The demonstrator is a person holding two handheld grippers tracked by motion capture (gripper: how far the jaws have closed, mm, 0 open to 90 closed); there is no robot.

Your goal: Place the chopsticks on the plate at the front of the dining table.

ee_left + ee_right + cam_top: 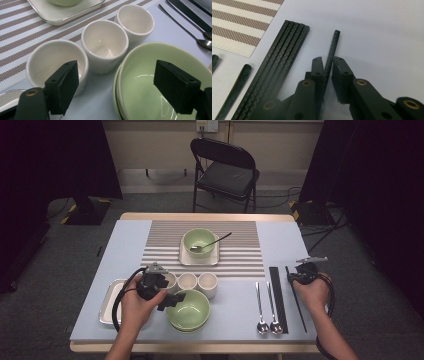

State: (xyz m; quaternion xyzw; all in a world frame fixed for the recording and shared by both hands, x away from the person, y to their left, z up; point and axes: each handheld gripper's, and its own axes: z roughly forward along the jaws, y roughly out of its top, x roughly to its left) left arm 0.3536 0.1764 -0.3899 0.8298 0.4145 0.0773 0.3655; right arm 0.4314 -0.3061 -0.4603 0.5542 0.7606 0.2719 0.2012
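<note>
Pale blue tabletop (235, 315) runs under both my hands, with dark curtains and a folding chair (225, 172) beyond its far edge. Nearest me, my left gripper (169, 301) hovers with its jaws wide apart, one pad over the stacked green bowls (160, 82) and the other over the nearest white cup (53, 62), gripping neither. My right gripper (328, 72) has its jaws drawn narrow around a single black chopstick (333, 46); that chopstick lies on the table at my right, apart from the bundle of four chopsticks (284, 47) beside it, and I cannot tell whether both pads press it. Two spoons (267, 307) lie left of the bundle. Farther out, three cups stand in a row, then a striped placemat (165, 237) carries a square plate (184, 257) with a green bowl (199, 241) and a spoon (212, 242) in it.
</note>
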